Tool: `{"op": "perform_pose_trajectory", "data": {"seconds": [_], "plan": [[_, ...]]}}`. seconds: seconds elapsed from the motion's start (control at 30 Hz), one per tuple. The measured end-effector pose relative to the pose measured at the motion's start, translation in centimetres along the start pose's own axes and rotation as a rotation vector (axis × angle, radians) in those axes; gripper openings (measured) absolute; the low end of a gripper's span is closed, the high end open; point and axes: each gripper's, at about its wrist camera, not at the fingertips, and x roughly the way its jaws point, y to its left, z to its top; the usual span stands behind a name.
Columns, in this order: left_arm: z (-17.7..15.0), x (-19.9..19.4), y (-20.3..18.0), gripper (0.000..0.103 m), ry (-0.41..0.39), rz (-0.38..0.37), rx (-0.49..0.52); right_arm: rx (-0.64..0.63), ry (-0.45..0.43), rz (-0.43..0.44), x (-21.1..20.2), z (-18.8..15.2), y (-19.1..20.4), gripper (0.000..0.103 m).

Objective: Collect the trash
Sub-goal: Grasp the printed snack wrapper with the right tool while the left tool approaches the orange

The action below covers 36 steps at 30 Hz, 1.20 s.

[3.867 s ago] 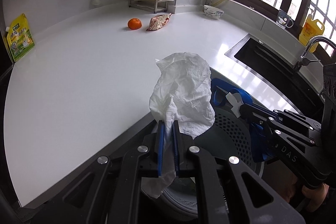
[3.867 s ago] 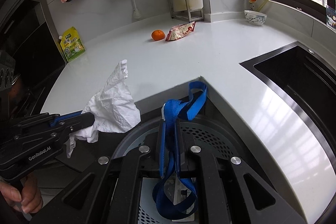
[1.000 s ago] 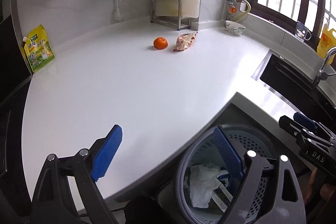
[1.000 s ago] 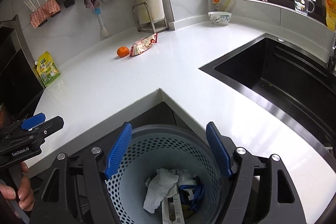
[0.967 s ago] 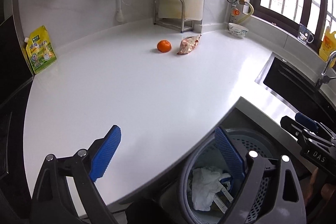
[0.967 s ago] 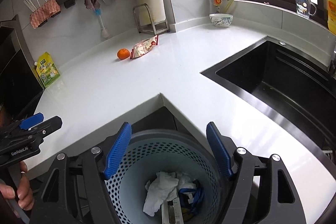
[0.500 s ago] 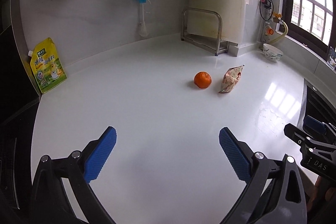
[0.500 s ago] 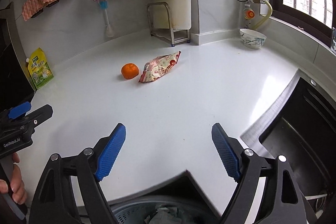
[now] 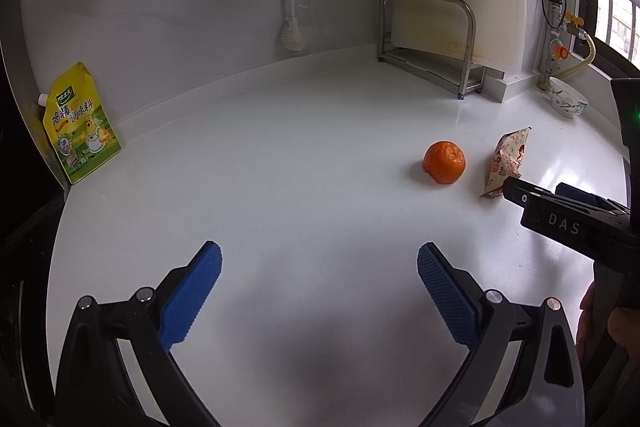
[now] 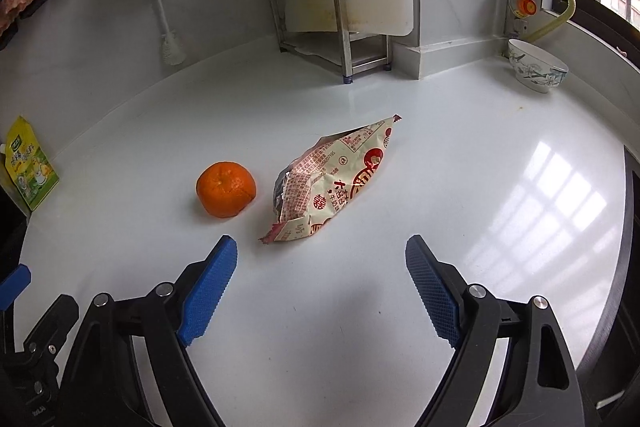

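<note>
My right gripper (image 10: 320, 259) holds its jaws spread wide with nothing between them, above the white bench (image 10: 460, 155). Just ahead of them lies the snack wrapper (image 10: 332, 183), with the orange (image 10: 226, 189) beside it to the left. My left gripper (image 9: 318, 267) also has its jaws spread, the orange (image 9: 444, 162) ahead to the right.

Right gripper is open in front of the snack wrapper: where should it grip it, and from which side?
Grip the wrapper at its crumpled near end, coming from above and the near side. It lies flat and long, angled away, so the right gripper's fingers can close across the narrow width there, clear of the orange.
</note>
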Motion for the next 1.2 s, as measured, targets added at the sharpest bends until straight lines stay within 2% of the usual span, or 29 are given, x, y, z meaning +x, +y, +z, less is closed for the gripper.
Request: {"op": "perform_pose_trajectory", "data": {"seconds": [0.27,0.47,0.53,0.6,0.7,0.8,1.03,1.2], "plan": [[0.3,0.9,0.6,0.097,0.004,-0.004,-0.022,0.083,0.062,-0.057,3.3,1.6,-0.3,0.083],[0.7,1.3,0.2,0.097,0.006,-0.007,-0.019,0.055,0.070,-0.099,4.0,2.1,-0.3,0.082],[0.8,1.5,-0.1,0.097,0.009,-0.017,-0.020,0.035,0.064,-0.103,3.8,2.1,-0.3,0.073],[1.0,1.8,-0.5,0.097,0.017,-0.034,-0.022,0.008,0.060,-0.112,3.6,2.0,-0.4,0.043],[1.4,2.3,-1.6,0.097,0.025,-0.070,-0.029,0.012,0.069,-0.066,3.2,2.0,-1.4,0.031],[1.7,3.2,-3.1,0.097,0.038,-0.091,-0.020,0.037,0.070,-0.021,2.5,1.8,-2.9,0.026],[3.2,5.9,-6.7,0.097,0.057,-0.108,-0.023,0.104,0.057,0.061,-0.2,-0.1,-6.3,0.026],[4.6,8.3,-9.0,0.097,0.099,-0.117,-0.010,0.122,0.038,0.103,-2.3,-1.1,-7.5,0.026]]}}
